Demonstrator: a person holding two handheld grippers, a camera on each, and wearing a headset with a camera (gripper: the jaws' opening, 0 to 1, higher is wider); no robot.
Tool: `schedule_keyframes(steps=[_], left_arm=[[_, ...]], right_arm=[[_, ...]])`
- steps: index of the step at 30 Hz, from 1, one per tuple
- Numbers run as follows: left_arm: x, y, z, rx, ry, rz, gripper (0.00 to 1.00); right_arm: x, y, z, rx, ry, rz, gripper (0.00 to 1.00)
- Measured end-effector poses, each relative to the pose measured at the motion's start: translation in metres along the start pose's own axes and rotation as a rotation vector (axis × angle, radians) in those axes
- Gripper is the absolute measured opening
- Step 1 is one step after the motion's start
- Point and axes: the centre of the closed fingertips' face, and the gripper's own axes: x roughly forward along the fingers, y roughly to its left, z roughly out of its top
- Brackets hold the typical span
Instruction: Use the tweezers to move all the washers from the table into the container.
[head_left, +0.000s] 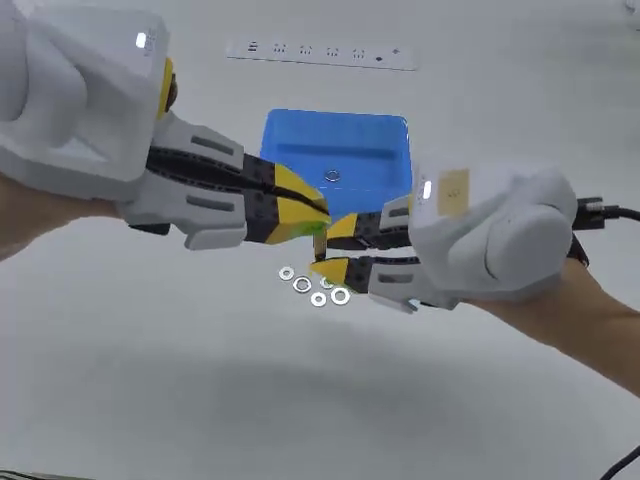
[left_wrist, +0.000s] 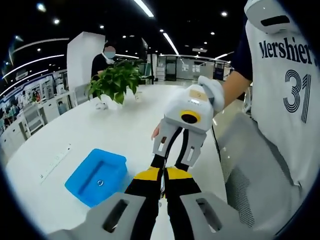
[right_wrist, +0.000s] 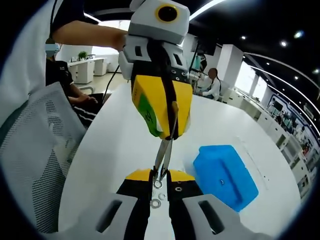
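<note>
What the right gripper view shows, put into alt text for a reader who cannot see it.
The left gripper reaches down from the top, its yellow jaws shut on tweezers whose tips dip between the jaws of the right gripper, just above washers on the white table. At the picture's right sits a blue container holding a lone washer.

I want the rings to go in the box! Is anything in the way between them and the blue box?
Nothing visible lies on the table between the washers and the blue container. Only the left tool, holding the tweezers, and the right tool meet above that gap.
</note>
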Motion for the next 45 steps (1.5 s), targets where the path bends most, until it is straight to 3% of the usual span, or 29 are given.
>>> schedule_keyframes(steps=[12, 27, 45], left_arm=[[0.001, -0.007, -0.017, -0.042, -0.012, 0.006, 0.06], [0.016, 0.001, -0.032, -0.048, -0.006, -0.017, 0.06], [0.017, 0.003, -0.043, -0.057, -0.001, -0.015, 0.06]], right_arm=[[0.011, 0.014, -0.01, 0.015, 0.012, 0.015, 0.12], [0.017, 0.011, -0.034, 0.044, 0.048, 0.01, 0.12], [0.026, 0.012, -0.039, 0.05, 0.058, 0.035, 0.12]])
